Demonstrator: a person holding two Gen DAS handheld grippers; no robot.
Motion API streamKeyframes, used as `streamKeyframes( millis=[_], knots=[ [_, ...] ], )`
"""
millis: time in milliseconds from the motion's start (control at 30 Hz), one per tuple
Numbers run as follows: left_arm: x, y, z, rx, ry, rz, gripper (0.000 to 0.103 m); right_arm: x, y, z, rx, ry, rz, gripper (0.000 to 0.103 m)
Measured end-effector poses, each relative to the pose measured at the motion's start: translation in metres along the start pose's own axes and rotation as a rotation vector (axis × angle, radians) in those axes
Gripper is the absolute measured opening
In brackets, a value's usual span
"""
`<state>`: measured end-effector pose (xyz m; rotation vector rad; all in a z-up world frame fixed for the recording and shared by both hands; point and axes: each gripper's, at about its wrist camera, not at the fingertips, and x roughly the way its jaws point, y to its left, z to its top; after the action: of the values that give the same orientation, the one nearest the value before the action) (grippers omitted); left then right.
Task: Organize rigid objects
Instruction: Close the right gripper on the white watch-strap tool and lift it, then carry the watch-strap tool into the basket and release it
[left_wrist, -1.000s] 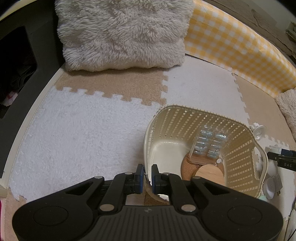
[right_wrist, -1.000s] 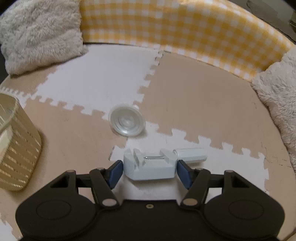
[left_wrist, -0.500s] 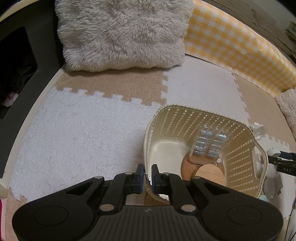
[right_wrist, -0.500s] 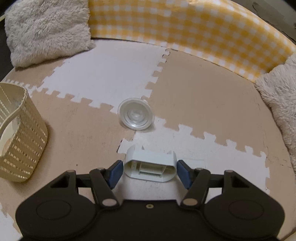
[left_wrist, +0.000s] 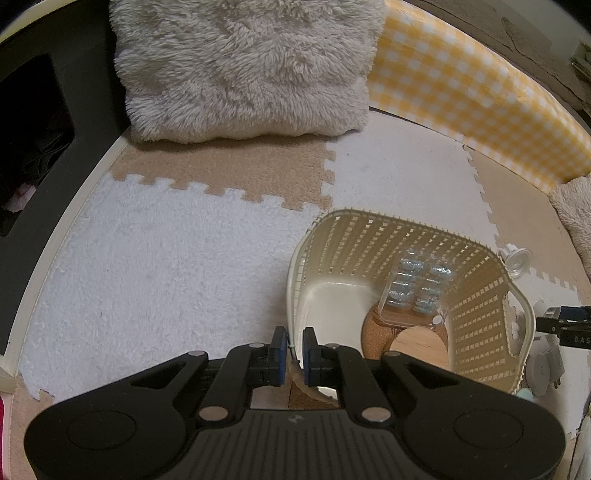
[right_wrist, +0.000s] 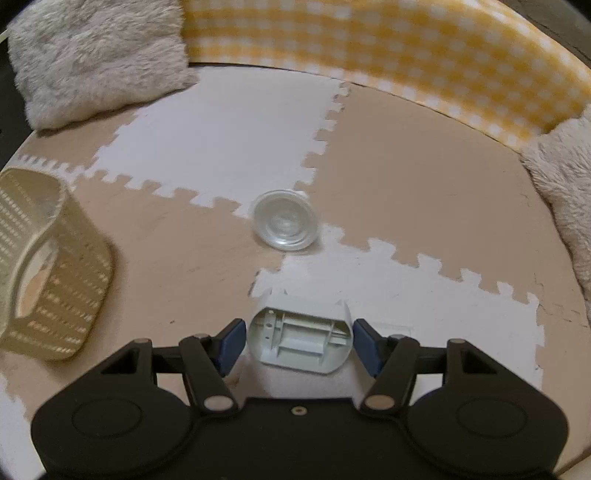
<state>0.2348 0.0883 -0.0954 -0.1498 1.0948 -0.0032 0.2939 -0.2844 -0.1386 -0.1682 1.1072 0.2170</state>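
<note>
My left gripper (left_wrist: 294, 349) is shut on the near rim of a cream slatted basket (left_wrist: 476, 310) and holds it. Inside the basket lie a clear blister pack (left_wrist: 415, 286), a cork coaster (left_wrist: 376, 332) and a wooden disc (left_wrist: 419, 341). My right gripper (right_wrist: 298, 341) is shut on a white plastic block (right_wrist: 299, 341), hollow side toward the camera, lifted off the mat. The basket also shows at the left of the right wrist view (right_wrist: 48, 280). A clear round lid (right_wrist: 284, 225) lies on the mat ahead of the right gripper.
The floor is white and tan foam puzzle mat (left_wrist: 166, 258). A fluffy cushion (left_wrist: 243, 66) lies at the back, a yellow checked bumper (right_wrist: 369, 48) runs behind, and another fluffy cushion (right_wrist: 561, 184) is at the right. Small white items (left_wrist: 543, 369) lie right of the basket.
My right gripper has lifted the white block off the mat, tipped it so its hollow underside faces the camera, and moved toward the basket. The left gripper has stayed still on the rim.
</note>
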Motion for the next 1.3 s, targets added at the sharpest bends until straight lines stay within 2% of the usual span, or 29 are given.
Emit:
streamKeyframes(
  millis=[133, 567, 867, 1100, 1300],
  knots=[
    [0.0, 0.0, 0.0, 0.0, 0.0, 0.0, 0.009, 0.005, 0.007, 0.0, -0.021, 0.007, 0.026, 0.065],
    [0.0, 0.0, 0.0, 0.002, 0.0, 0.001, 0.009, 0.022, 0.02, -0.007, -0.048, -0.077, -0.038, 0.069],
    [0.0, 0.0, 0.0, 0.002, 0.0, 0.001, 0.009, 0.02, 0.023, -0.005, -0.057, -0.09, -0.059, 0.064],
    [0.0, -0.001, 0.0, 0.002, 0.0, 0.001, 0.009, -0.016, 0.019, 0.012, -0.005, -0.234, -0.042, 0.064],
    [0.0, -0.001, 0.0, 0.003, -0.001, 0.002, 0.009, -0.065, 0.042, 0.025, -0.005, -0.396, 0.067, 0.064]
  ],
)
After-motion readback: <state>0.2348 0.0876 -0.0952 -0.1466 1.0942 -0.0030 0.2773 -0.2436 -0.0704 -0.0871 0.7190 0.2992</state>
